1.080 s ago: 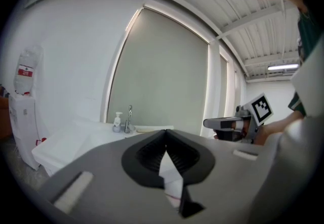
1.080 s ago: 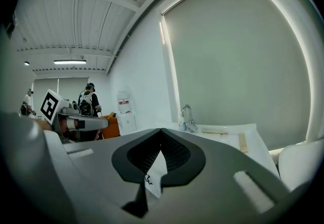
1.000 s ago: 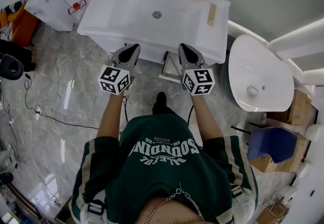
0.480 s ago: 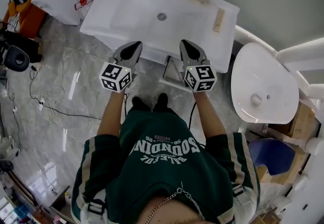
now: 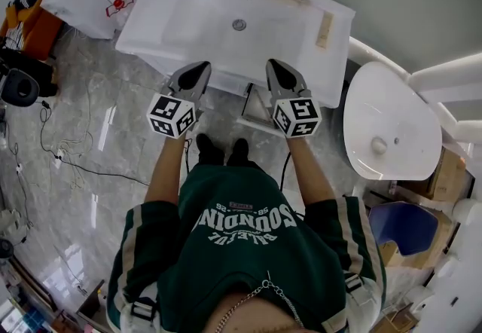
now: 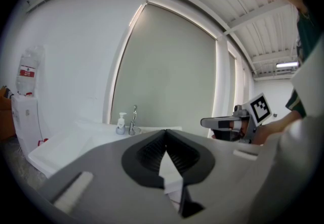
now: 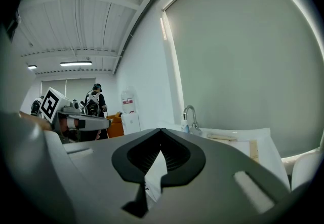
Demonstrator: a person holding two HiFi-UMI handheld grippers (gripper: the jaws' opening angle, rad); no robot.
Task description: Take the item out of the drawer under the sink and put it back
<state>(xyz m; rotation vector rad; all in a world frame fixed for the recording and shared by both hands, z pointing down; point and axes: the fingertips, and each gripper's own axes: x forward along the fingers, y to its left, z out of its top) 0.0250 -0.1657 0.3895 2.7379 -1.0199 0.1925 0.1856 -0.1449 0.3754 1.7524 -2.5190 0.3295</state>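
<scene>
Pressed together at their tips, the jaws of the left gripper (image 6: pixel 164 131) have nothing between them, and its own view looks past them to a soap bottle (image 6: pixel 120 123) and a tap (image 6: pixel 132 119) at the back of the sink. The right gripper (image 7: pixel 160 130) is likewise closed tip to tip and empty. In the left gripper view it shows off to the right, held level. From the head view the two grippers are side by side and apart. Each is held out in front of the person's green sweatshirt (image 5: pixel 248 248), with the marker cubes (image 5: pixel 172 115) nearest the body and the tips reaching the front edge of the white sink (image 5: pixel 188 15). Neither one touches it as far as can be told. The drain (image 5: pixel 239 24) sits in the middle of the basin, and a pale wooden strip (image 5: pixel 325 29) lies on the counter toward its right end. The drawer under the sink is hidden beneath the counter's overhang. A pale panel (image 5: pixel 254 107) shows just below the front edge between the two grippers, but whether that is the drawer cannot be told. The item cannot be seen in any view, so it is in neither gripper and not on the counter. Black shoes (image 5: pixel 226 151) stand on the grey marbled floor (image 5: pixel 75 135) close to the cabinet, and a thin cable (image 5: pixel 68 162) trails across the floor to the left. A white oval fixture (image 5: pixel 392 128) stands to the right of the sink.
</scene>
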